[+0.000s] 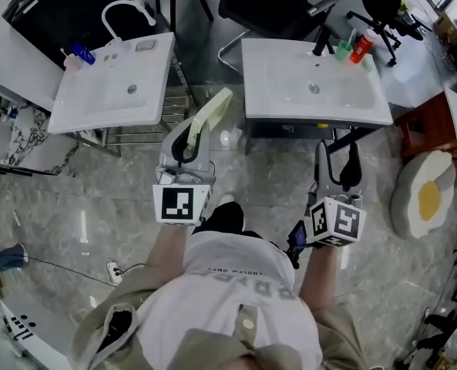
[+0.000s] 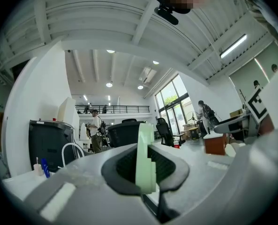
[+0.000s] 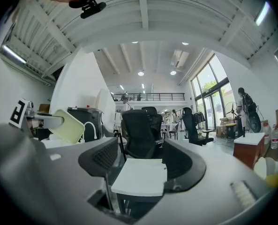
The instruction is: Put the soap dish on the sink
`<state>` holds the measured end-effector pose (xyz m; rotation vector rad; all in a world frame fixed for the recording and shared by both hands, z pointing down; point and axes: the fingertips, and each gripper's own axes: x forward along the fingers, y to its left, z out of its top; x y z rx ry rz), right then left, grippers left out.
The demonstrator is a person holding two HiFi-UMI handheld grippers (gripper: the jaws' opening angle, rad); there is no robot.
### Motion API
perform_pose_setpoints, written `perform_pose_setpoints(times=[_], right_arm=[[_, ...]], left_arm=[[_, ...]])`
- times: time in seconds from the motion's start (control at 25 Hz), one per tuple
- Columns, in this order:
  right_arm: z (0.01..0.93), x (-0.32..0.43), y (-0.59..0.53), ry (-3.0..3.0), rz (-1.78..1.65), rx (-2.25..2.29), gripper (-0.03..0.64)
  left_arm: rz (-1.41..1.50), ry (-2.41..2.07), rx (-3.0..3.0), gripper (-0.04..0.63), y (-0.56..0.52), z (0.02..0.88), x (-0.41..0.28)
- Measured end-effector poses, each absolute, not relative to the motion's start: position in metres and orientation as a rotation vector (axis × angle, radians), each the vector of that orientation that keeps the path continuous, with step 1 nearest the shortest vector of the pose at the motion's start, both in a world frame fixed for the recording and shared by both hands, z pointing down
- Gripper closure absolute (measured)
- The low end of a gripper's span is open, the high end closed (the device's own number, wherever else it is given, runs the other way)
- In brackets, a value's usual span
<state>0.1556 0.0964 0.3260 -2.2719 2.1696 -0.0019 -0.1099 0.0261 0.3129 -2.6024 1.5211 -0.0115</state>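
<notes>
Left claw (image 2: 146, 167) is clamped tight on the dish (image 1: 213, 112), pinching one edge so it sticks out in the air, short of the gap between left sink (image 1: 85, 108) and right sink (image 1: 278, 91). Right claw (image 1: 337, 160) gapes wide, nothing in it. Dish looks like light, stiff plastic, probably slick, so a firm pinch on the flat rim seems right.

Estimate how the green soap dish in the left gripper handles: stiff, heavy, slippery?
The soap dish sticks out unsupported from the left gripper without sagging, so probably stiff. Thin-walled, likely light. Pinched near one end, it might pivot.
</notes>
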Motion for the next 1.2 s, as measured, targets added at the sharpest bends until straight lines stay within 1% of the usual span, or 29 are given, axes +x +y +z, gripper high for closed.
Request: perform_pose_setpoints(times=[0.4, 0.56, 1.2], right_arm=[[0.340, 0.163, 0.067, 2.188, -0.056, -2.264, 0.319], [0.342, 0.172, 0.050, 2.195, -0.058, -2.267, 0.319], [0.336, 0.186, -0.057, 2.255, -0.074, -2.227, 0.319]], left_arm=[[-0.103, 1.526, -2.594, 0.574, -0.003, 0.331, -0.105], [-0.049, 1.510, -2.611, 0.574, -0.023, 0.326, -0.089], [-0.018, 1.478, -2.668, 0.574, -0.125, 0.319, -0.050]])
